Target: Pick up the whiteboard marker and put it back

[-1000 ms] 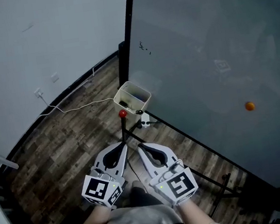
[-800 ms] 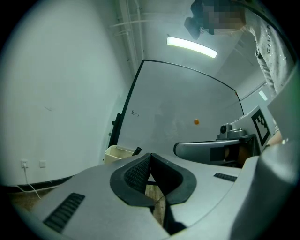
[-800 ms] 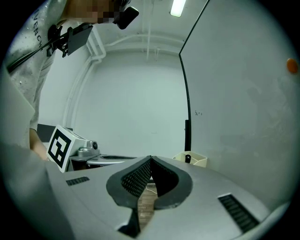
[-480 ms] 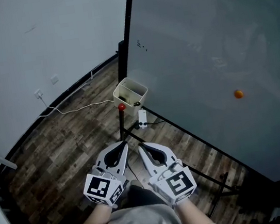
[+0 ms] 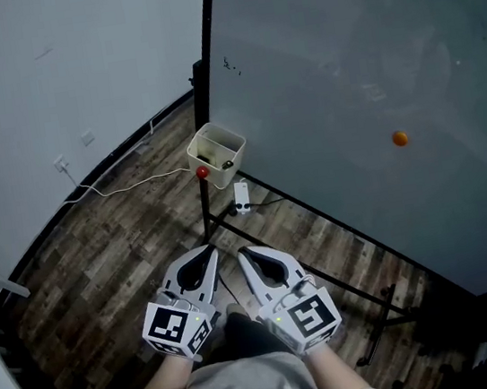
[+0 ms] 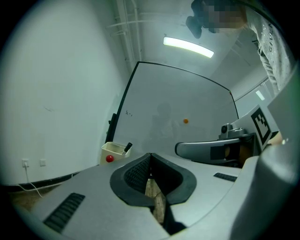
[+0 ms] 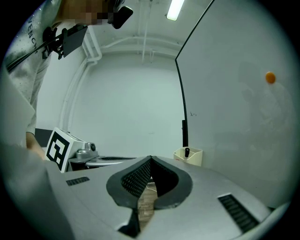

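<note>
Two grippers shut and empty, the marker waiting ahead in its tray.

In the head view the left gripper and right gripper are hanging side by side over the wood-plank floor. Both are pointing at a cream plastic tray at the whiteboard's lower corner, well ahead of the tips and roughly midway between them, so neither hand is looking nearer to me. In the left gripper view the ribbed black pads are pressing together on nothing. The whiteboard marker, a slim dark stick, is standing in the tray ahead and left of the tips, leaning right, just above a round red knob. In the right gripper view the pads are likewise meeting on nothing, and the marker is showing ahead and right, nearly upright, so I would guess a grip across its shaft.
</note>
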Action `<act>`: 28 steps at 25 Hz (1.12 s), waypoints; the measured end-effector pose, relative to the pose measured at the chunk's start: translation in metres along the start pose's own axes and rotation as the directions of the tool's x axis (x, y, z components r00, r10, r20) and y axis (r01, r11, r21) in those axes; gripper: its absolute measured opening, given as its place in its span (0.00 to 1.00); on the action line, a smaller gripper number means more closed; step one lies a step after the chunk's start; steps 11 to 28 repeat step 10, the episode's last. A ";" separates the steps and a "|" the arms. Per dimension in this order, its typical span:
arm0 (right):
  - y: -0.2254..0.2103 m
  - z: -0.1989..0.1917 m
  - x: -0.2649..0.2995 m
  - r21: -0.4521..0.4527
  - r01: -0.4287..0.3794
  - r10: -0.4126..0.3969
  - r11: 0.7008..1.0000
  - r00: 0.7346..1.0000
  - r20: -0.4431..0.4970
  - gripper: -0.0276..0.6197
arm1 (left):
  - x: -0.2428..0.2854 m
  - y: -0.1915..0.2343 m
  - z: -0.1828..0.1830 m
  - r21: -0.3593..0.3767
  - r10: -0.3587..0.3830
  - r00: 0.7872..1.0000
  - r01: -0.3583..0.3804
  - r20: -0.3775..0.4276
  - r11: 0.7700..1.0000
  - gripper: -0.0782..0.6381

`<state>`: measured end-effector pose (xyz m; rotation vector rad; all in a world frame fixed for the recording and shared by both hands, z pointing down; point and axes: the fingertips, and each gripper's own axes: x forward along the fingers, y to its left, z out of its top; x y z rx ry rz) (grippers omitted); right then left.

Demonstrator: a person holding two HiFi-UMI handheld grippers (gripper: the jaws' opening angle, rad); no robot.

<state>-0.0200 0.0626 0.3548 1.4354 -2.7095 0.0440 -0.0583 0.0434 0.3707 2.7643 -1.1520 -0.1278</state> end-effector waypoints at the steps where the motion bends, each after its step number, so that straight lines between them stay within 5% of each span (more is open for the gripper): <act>1: 0.000 -0.003 -0.003 -0.001 0.004 -0.004 1.000 1.000 -0.005 0.07 | 0.000 -0.002 -0.002 -0.002 -0.005 1.000 0.005 -0.004 1.000 0.13; 28: 0.001 0.003 -0.018 -0.006 0.012 -0.012 1.000 1.000 0.004 0.07 | 0.003 -0.019 -0.006 0.001 -0.044 0.999 0.044 -0.006 0.999 0.13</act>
